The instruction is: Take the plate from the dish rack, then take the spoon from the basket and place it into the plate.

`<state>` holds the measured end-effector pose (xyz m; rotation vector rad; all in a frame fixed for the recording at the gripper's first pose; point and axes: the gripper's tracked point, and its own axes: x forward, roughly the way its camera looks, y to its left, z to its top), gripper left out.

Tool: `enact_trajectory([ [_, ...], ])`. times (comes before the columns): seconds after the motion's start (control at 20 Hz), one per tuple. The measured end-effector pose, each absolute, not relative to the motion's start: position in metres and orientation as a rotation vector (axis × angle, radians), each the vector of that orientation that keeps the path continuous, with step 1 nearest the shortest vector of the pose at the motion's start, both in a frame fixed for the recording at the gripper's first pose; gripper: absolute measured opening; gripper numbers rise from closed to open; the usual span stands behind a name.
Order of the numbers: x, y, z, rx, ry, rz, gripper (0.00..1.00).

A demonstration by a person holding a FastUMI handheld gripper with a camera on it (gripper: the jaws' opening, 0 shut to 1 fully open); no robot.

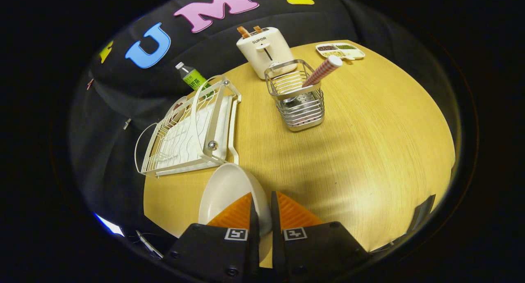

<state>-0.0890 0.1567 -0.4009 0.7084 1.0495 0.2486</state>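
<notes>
The wire basket [296,97] stands on the round wooden surface [369,143], well beyond the tongs [262,211]. A spoon [322,71] with a checked handle leans in it, handle up and tilted away toward the right; its bowl end is down inside the basket, behind the wires. Just behind the basket stands a cream toaster [266,51] with two slices poking out of the top. Farther back on the right lies a small divided tray [340,50] with what look like dark and green bits in its compartments; what they are is too small to tell.

On the left edge of the surface sits the white dish rack [190,129], its slots empty. A plastic bottle [192,77] with a green label stands behind it.

The white plate [229,192] is out of the rack and sits tilted at the tongs, just in front of the rack's near corner. The tongs are nearly closed, with only a narrow gap between the two fingers, and the plate's rim runs into that gap, so both fingers pinch the rim. Most of the plate lies to the left of the fingers, above the surface.
</notes>
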Motion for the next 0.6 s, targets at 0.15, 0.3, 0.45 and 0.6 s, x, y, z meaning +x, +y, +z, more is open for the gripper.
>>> enact_trajectory([
  [0.15,-0.089,0.152,-0.414,0.682,1.079,0.209,0.2],
  [0.3,-0.085,0.152,-0.407,0.71,1.069,0.203,0.32],
  [0.45,-0.082,0.143,-0.404,0.694,1.058,0.19,0.49],
  [0.6,-0.076,0.125,-0.385,0.662,1.004,0.187,0.64],
])
